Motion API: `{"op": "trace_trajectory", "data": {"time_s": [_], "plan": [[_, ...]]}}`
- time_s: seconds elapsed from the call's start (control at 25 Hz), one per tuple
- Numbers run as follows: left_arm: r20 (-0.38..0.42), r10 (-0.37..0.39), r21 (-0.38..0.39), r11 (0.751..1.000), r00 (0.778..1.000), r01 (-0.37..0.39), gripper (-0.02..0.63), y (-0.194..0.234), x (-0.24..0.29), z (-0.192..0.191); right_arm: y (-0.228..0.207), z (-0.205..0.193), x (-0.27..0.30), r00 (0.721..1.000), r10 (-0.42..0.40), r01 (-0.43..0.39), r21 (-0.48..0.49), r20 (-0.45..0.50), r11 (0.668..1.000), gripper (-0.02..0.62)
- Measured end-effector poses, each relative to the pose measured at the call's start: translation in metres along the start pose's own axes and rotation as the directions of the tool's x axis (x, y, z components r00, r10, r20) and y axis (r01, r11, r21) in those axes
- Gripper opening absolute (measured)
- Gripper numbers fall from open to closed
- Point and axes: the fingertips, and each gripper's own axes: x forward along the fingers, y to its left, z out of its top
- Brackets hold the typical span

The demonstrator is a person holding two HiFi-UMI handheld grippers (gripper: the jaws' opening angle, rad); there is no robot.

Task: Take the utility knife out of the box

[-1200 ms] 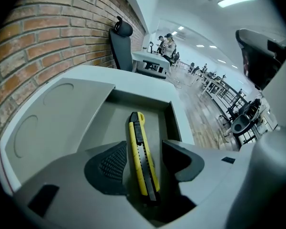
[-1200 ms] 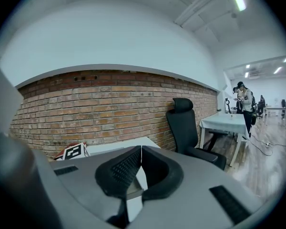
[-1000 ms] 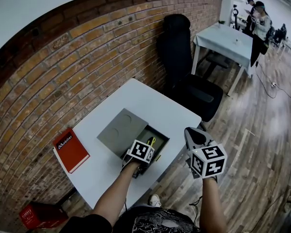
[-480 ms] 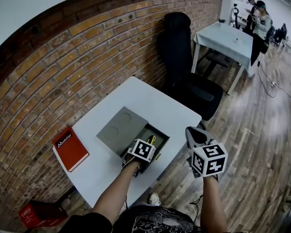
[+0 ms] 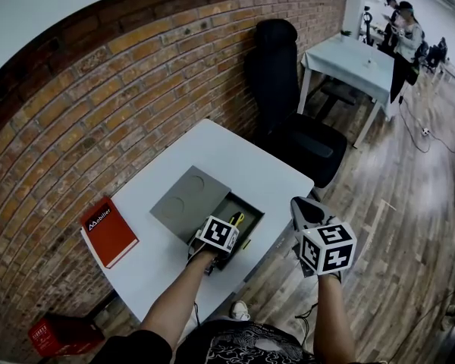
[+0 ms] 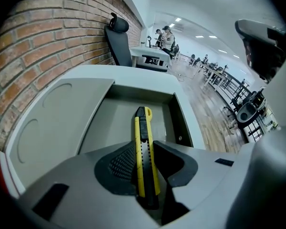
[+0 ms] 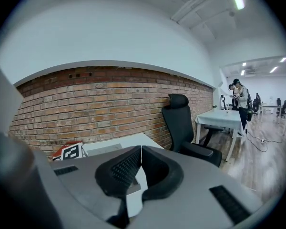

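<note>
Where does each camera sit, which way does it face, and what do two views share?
Head view: on the person's head, facing down at the table; both forearms, left tongs and right tongs show.
Left gripper view: on the left tongs, looking into the box; jaws, just closing, grip the utility knife.
Right gripper view: on the right tongs, jaws together, facing the brick wall.
Shared: head view and left gripper view show the box.

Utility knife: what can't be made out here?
Left gripper view: near end of the utility knife lost in shadow between jaws of the left gripper, which have just been closing on it.
Head view: mostly under that gripper; only a yellow tip shows.
Right gripper view: hidden behind the right gripper itself.
</note>
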Motion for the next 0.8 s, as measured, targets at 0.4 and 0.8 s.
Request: {"op": "trace_trajectory", "data": {"time_s": [0.4,0.8], "plan": [[0.088,0.000,-0.020,1.000,0.996,0.002,0.127,0.002,-0.016,0.013,-0.003,-0.006,-0.002,1.000,-0.012,0.012,0.014,-0.004,1.000,0.020],[0.234,0.019,-0.004,1.000,0.972,-0.019,0.127,-0.005,-0.056,0.045,0.002,-0.005,-0.005,1.000,-0.005,0.005,0.012,0.004,1.000,0.020]]}}
